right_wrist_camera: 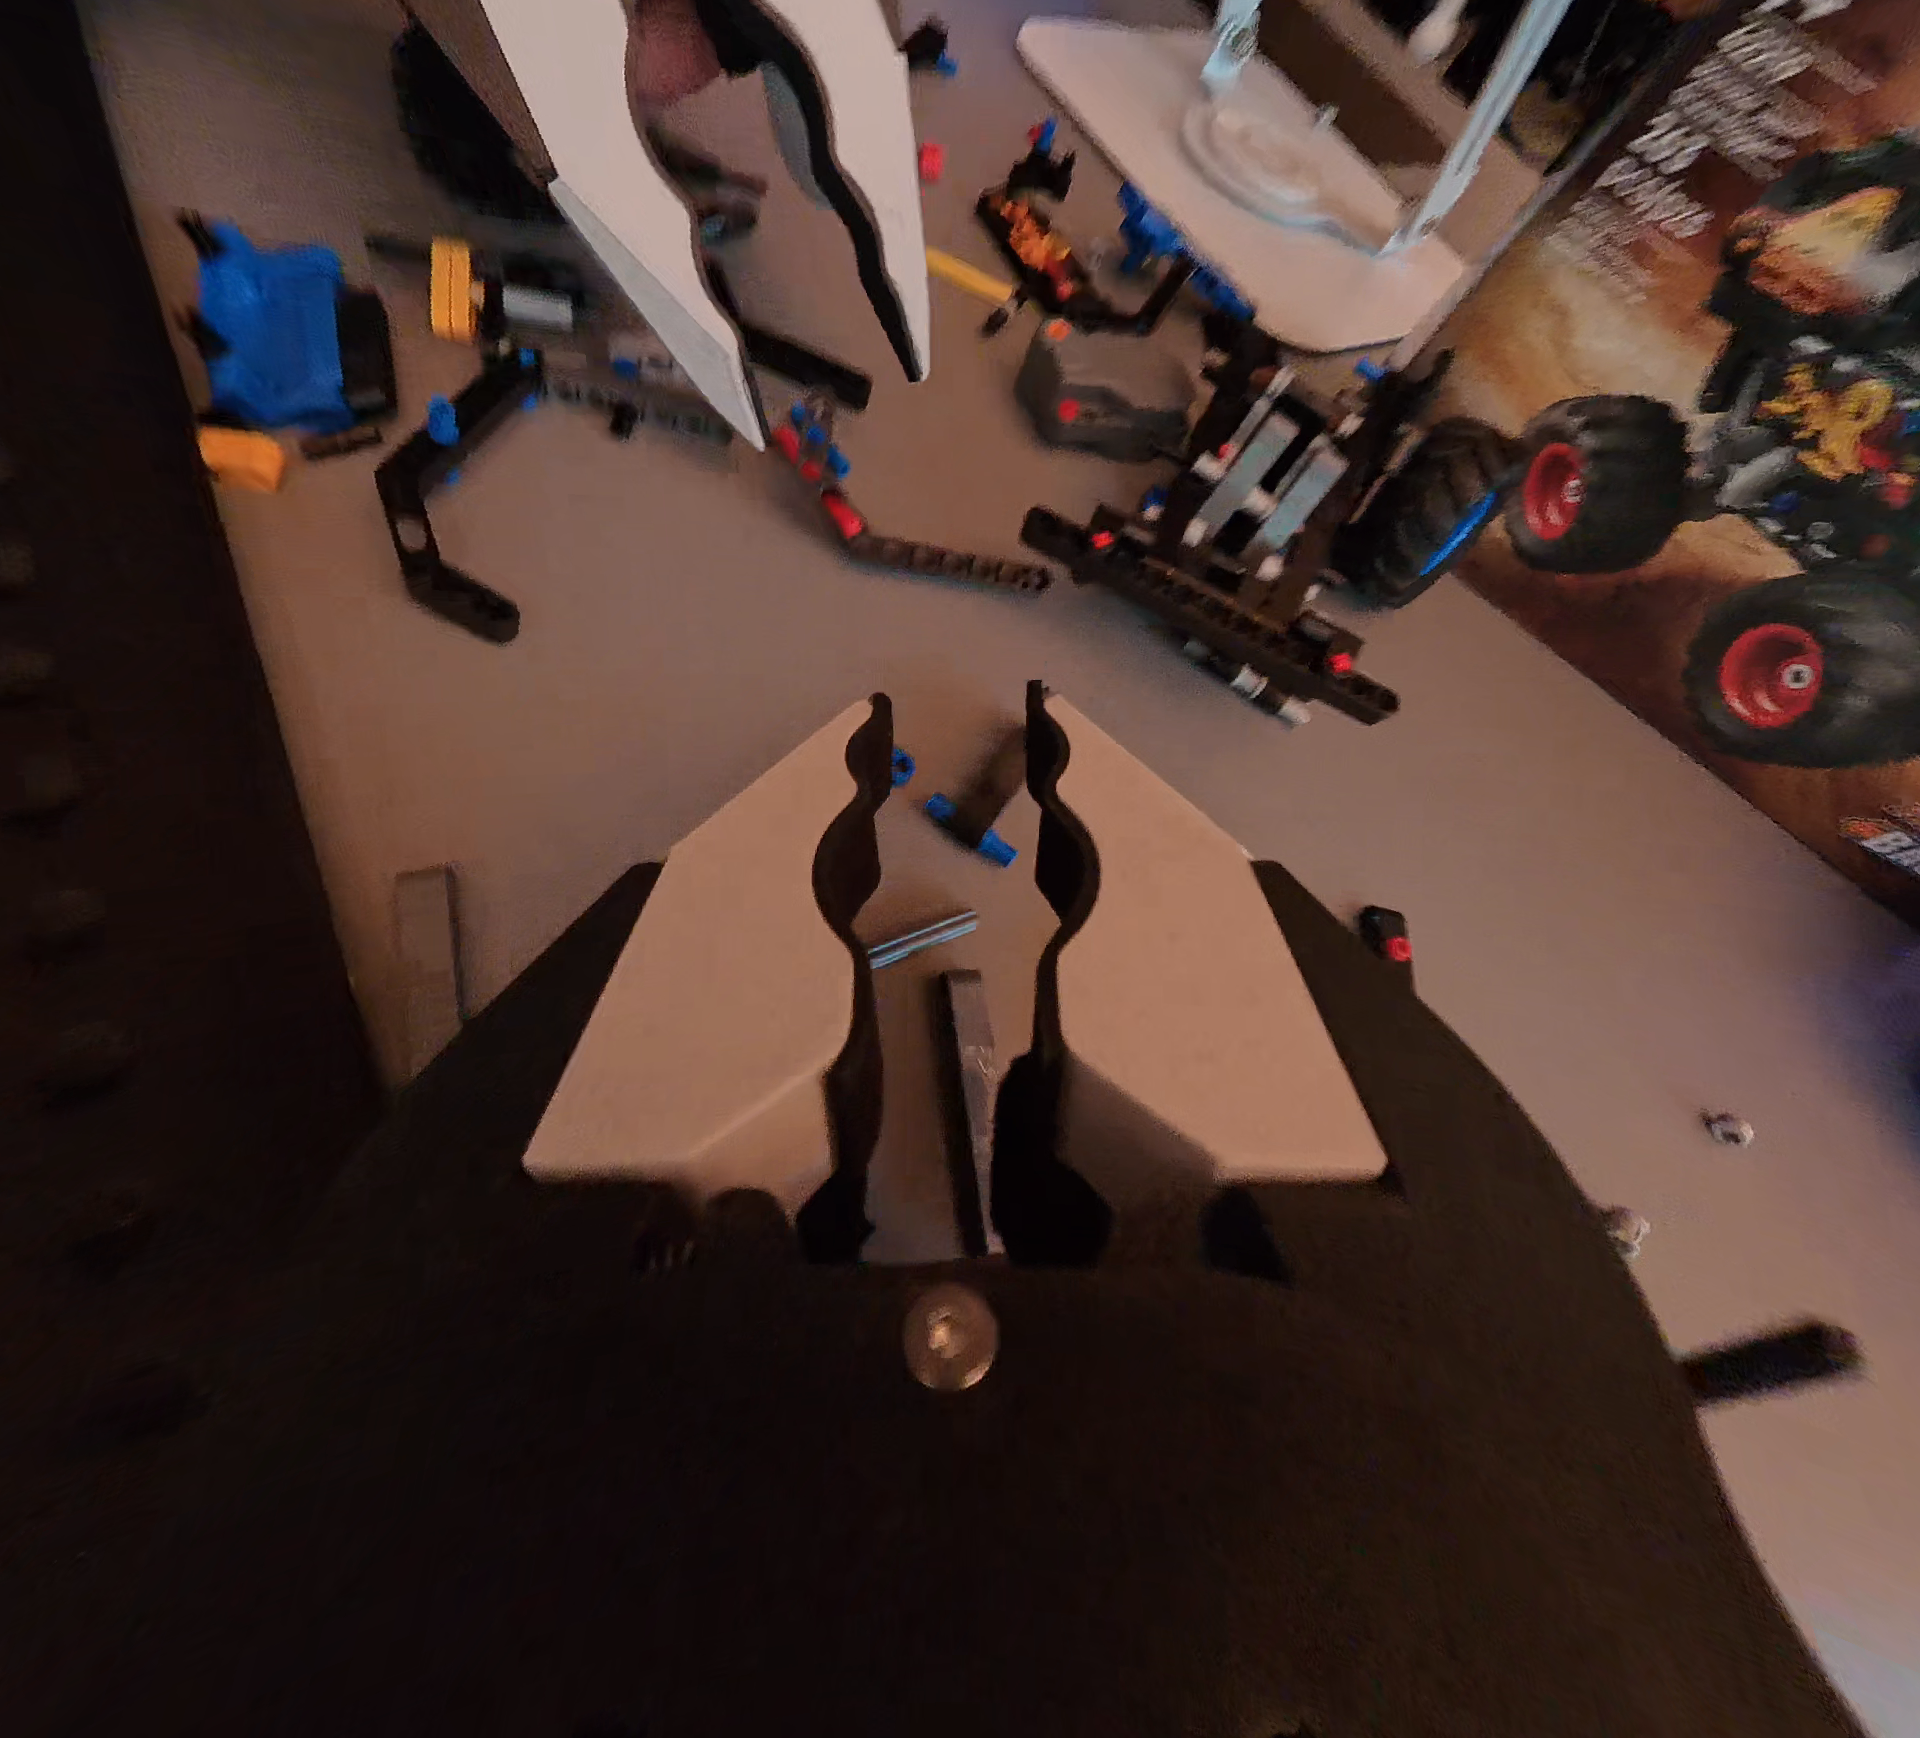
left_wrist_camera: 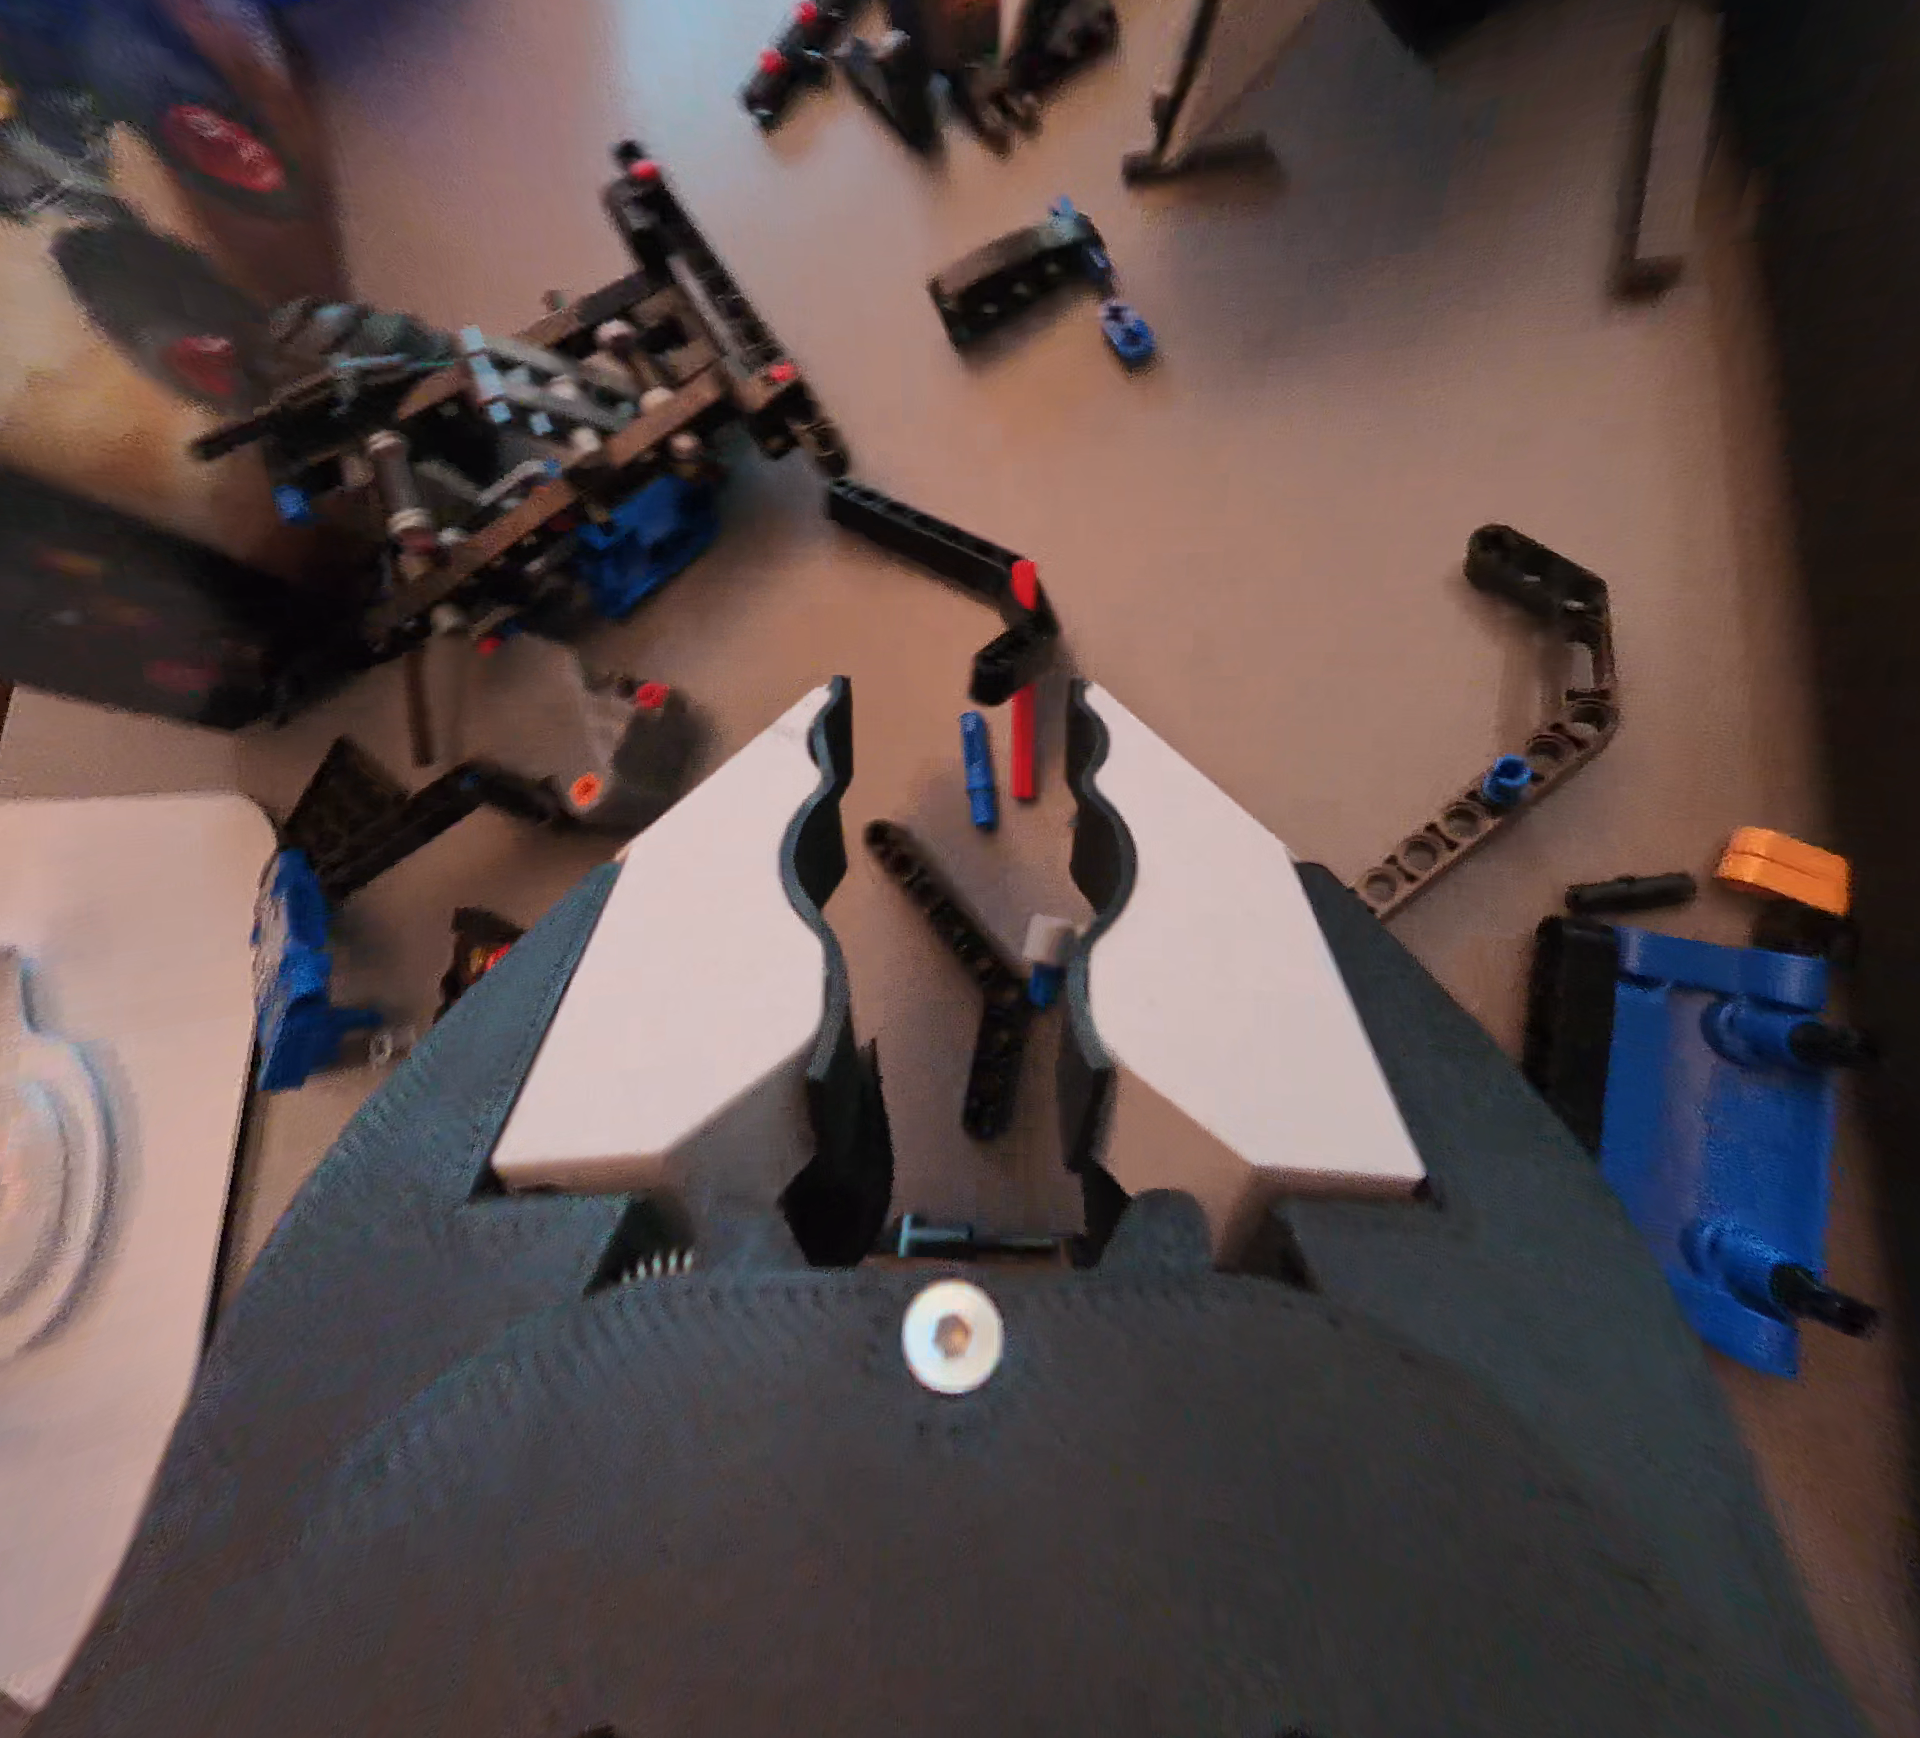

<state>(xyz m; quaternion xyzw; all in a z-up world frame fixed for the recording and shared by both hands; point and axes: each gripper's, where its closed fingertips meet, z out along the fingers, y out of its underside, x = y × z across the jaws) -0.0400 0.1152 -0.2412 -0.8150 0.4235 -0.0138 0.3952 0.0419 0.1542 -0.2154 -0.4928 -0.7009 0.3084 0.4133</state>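
Grey tabletop [left_wrist_camera: 1299,462] carries a scatter of black, blue and red building-toy parts under both grippers.

The left gripper [left_wrist_camera: 961,701] hovers above the table with its jaws parted by a moderate gap and nothing between them. Seen through that gap, without touching the fingers, are a blue pin [left_wrist_camera: 978,769] and a red axle [left_wrist_camera: 1023,743] side by side, and a black angled beam [left_wrist_camera: 966,950] lying below them. At 12 o'clock from the fingertips lies a black bent beam with a red pin [left_wrist_camera: 945,545]. At 10 o'clock stands a half-built black chassis [left_wrist_camera: 540,431] with grey and blue parts. At 3 o'clock lies a long curved black beam [left_wrist_camera: 1538,712], and at 4 o'clock a blue panel [left_wrist_camera: 1714,1148] with an orange piece [left_wrist_camera: 1782,867] just above it. A white stand base [left_wrist_camera: 114,1065] sits at 9 o'clock.

The right gripper [right_wrist_camera: 958,696] also hangs over the table, its jaws apart by a narrow-to-moderate gap and empty. Just beyond its fingertips lies a small black piece with blue pins [right_wrist_camera: 982,805]; a thin pale rod [right_wrist_camera: 923,940] shows lower in the gap. At 1 o'clock stands the chassis [right_wrist_camera: 1236,545], and at 2 o'clock a printed toy box [right_wrist_camera: 1714,441]. The left gripper [right_wrist_camera: 836,410] shows at 12 o'clock, pointing down at the table.
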